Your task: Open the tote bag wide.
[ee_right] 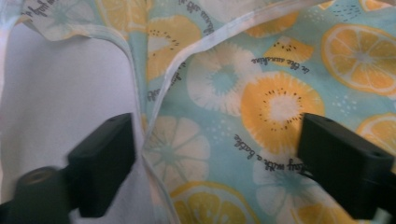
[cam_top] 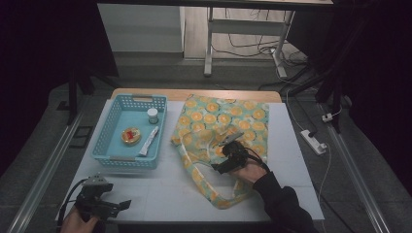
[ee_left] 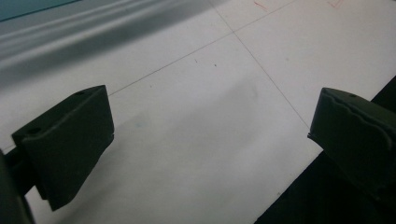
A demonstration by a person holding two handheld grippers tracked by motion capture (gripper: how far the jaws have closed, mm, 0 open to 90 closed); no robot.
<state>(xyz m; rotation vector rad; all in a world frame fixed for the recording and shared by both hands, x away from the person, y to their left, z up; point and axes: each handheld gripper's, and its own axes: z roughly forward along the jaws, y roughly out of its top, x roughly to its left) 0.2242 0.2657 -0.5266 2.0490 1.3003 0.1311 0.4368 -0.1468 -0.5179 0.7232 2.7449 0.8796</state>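
Right gripper [cam_top: 228, 154] over tote bag [cam_top: 221, 127], jaws spread wide, nothing pinched; bag edge seam [ee_right: 140, 116] just inside one jaw, at ten o'clock from jaw gap. Bag's long axis runs one to seven o'clock across table [cam_top: 160, 194]. Left gripper [cam_top: 104, 204] spread, empty, far off at eight o'clock; right hand nearer.

**Clearance around the two grippers**

Between the left gripper's [cam_top: 124, 204] fingers [ee_left: 65, 140] we see bare table [ee_left: 205, 130]; ahead of them, well apart, stands the blue basket [cam_top: 109, 156]. Between the right gripper's [ee_right: 212, 168] fingers [ee_right: 105, 158] lies the fruit-print bag [ee_right: 271, 93], its strap [ee_right: 140, 126] beside one finger.
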